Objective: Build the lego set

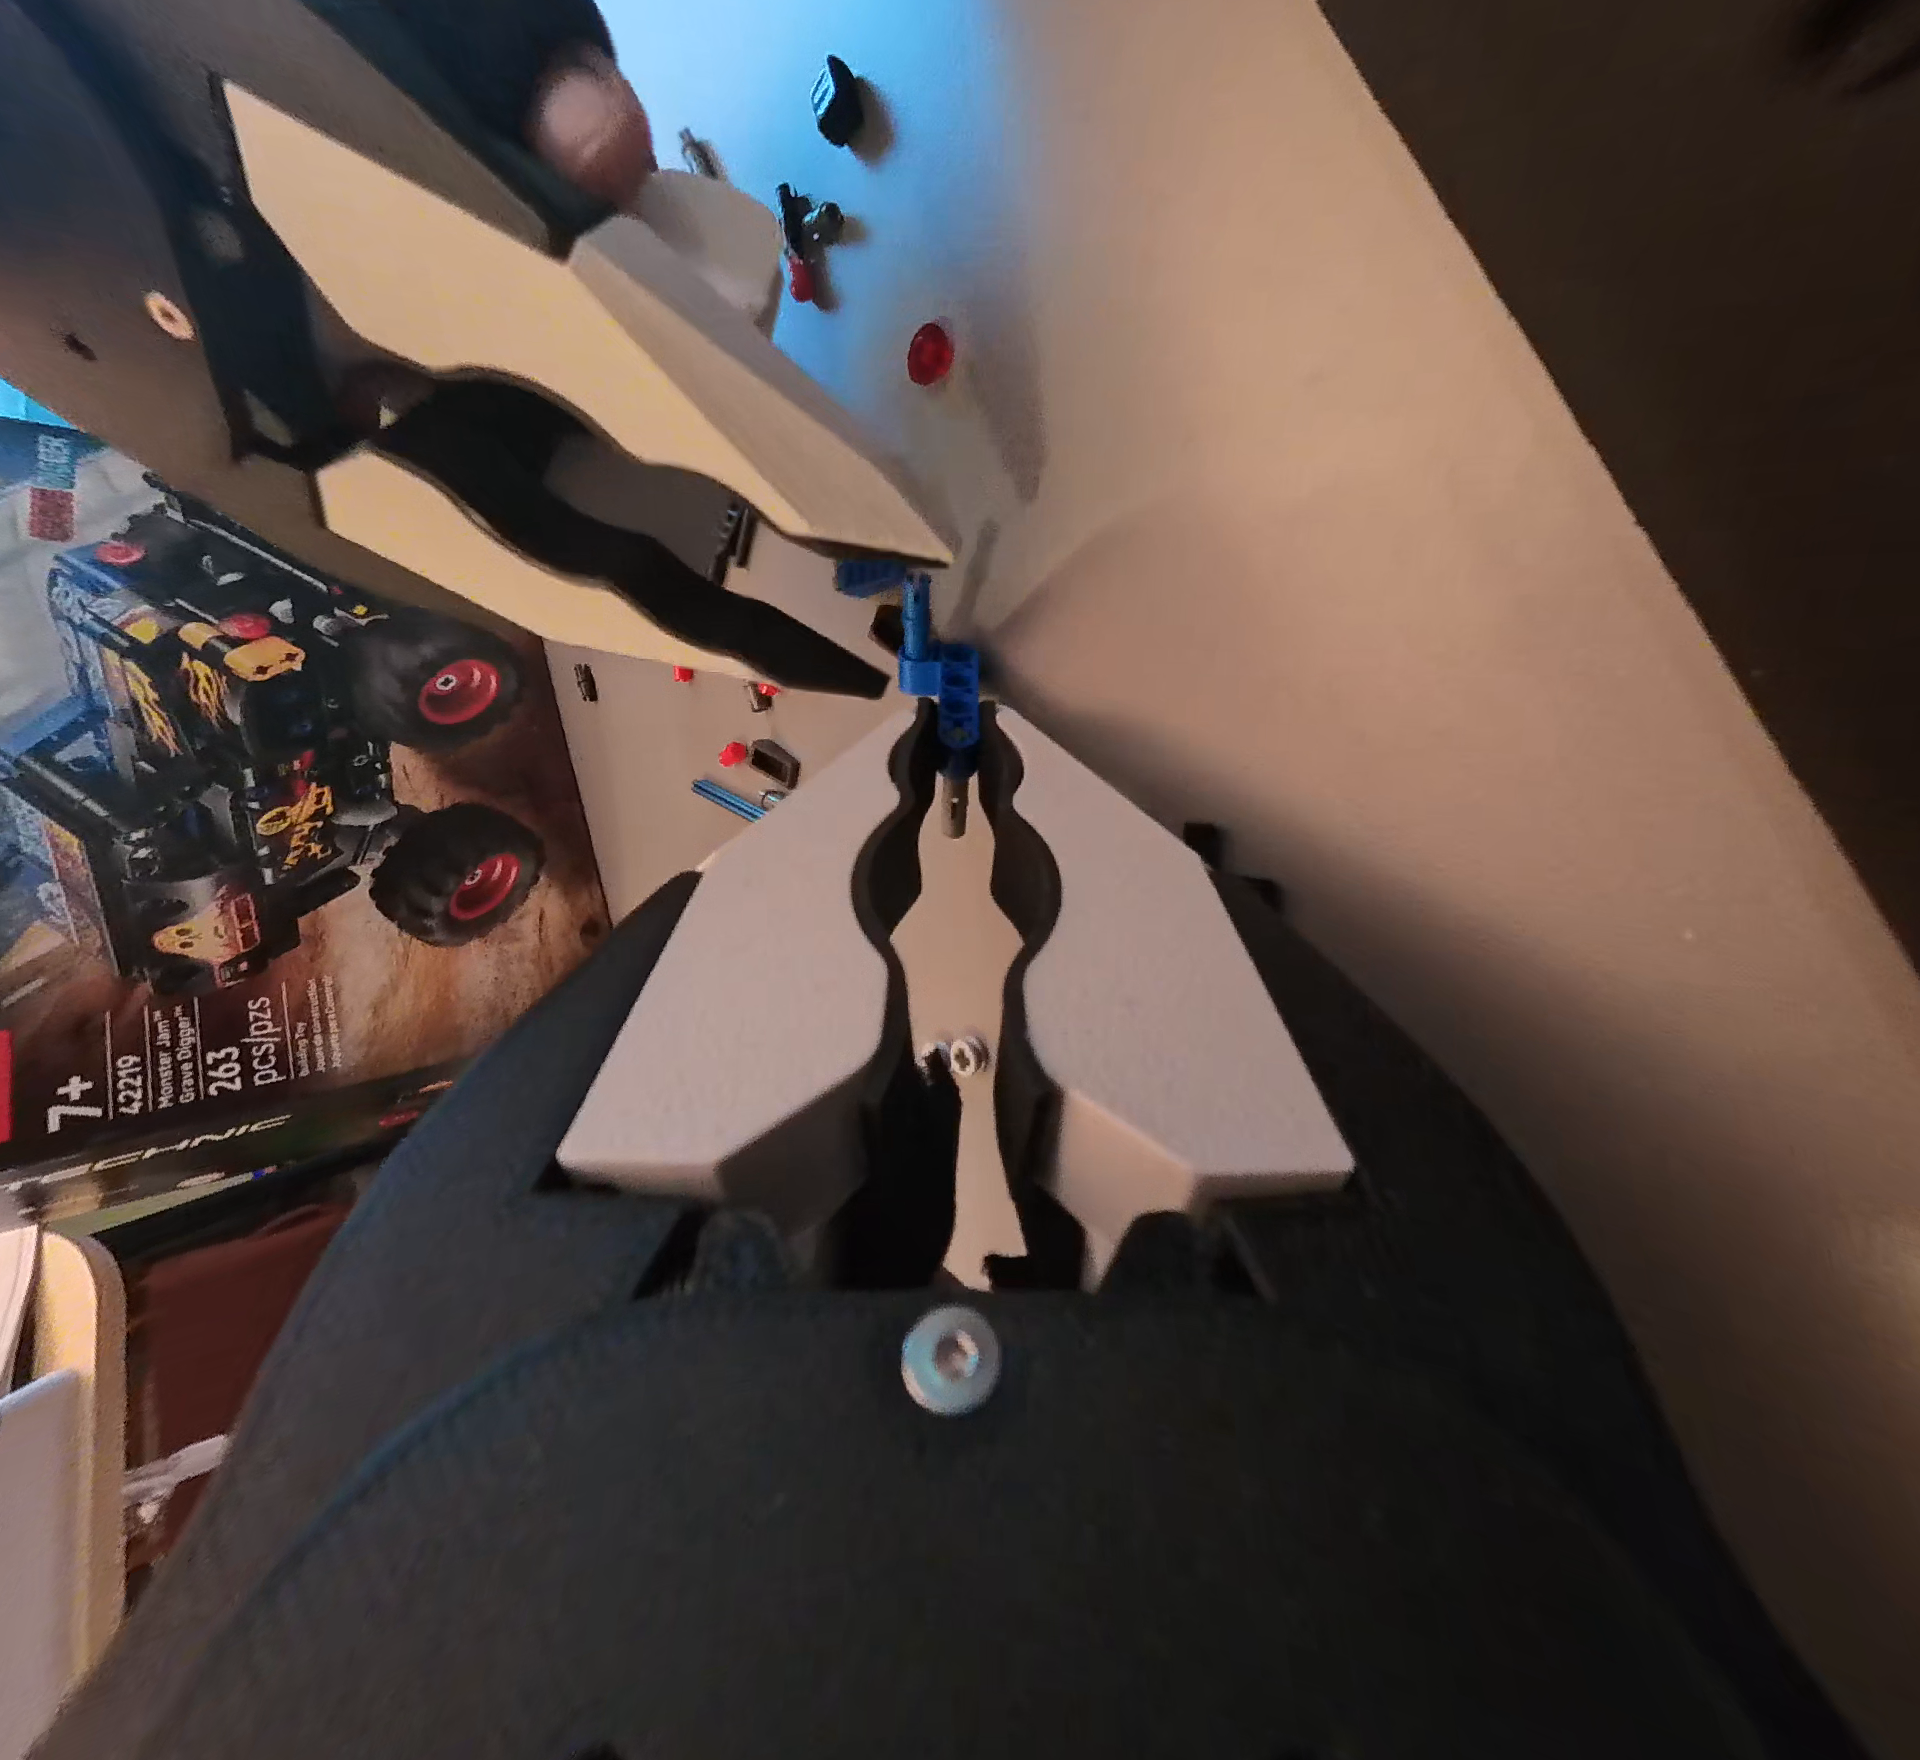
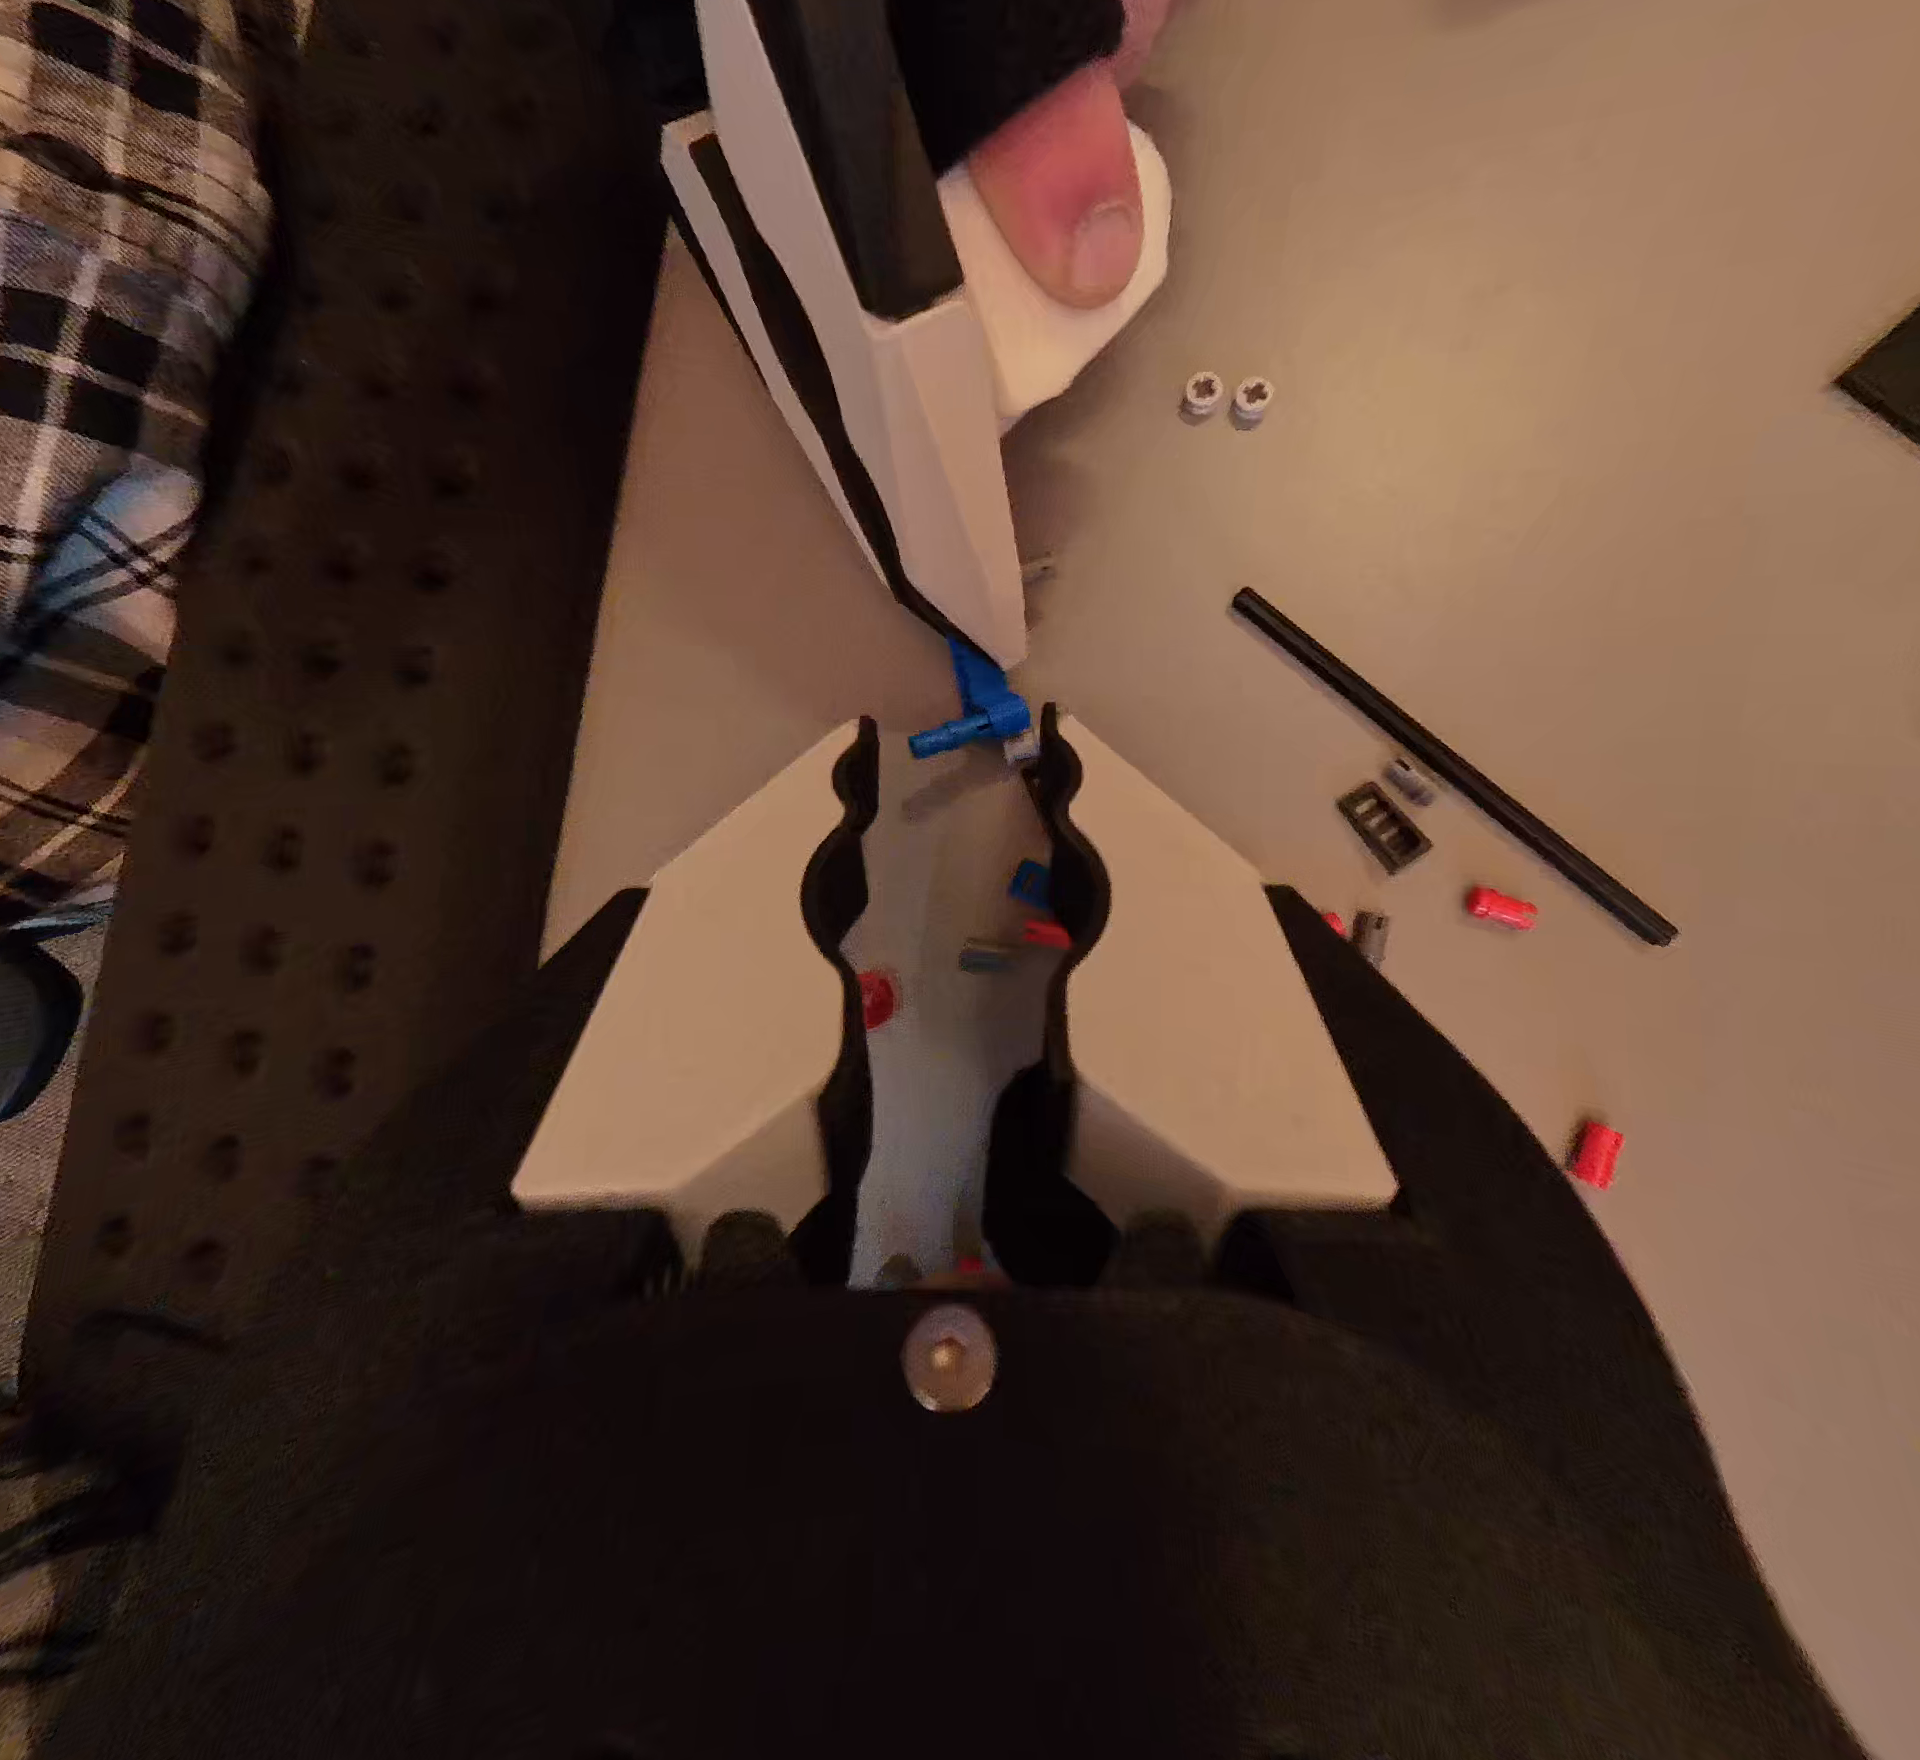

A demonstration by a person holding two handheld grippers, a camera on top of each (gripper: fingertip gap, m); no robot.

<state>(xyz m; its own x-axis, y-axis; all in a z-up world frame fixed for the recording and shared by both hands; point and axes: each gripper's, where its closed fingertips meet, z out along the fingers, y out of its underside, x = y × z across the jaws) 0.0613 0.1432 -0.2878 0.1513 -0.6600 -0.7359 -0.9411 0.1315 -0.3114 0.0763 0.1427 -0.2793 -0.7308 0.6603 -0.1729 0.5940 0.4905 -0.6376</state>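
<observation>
My left gripper (image 1: 953,711) is shut on a small blue Lego assembly (image 1: 940,671) with a grey axle (image 1: 954,806) running back between the fingers. It holds the assembly above the beige table (image 1: 1299,463). In the right wrist view the left gripper (image 2: 997,650) comes down from above onto the same blue piece (image 2: 982,718). My right gripper (image 2: 956,721) is open, with its fingertips on either side of the blue pin that sticks out of the assembly. It shows in the left wrist view (image 1: 914,621) reaching in from the upper left.
The Lego box (image 1: 260,775) lies at the left. Loose parts are scattered on the table: a long black axle (image 2: 1455,765), two grey bushes (image 2: 1226,401), red pins (image 2: 1501,907), a dark grille tile (image 2: 1382,827) and a red round piece (image 1: 928,352). A dark perforated panel (image 2: 312,567) stands left.
</observation>
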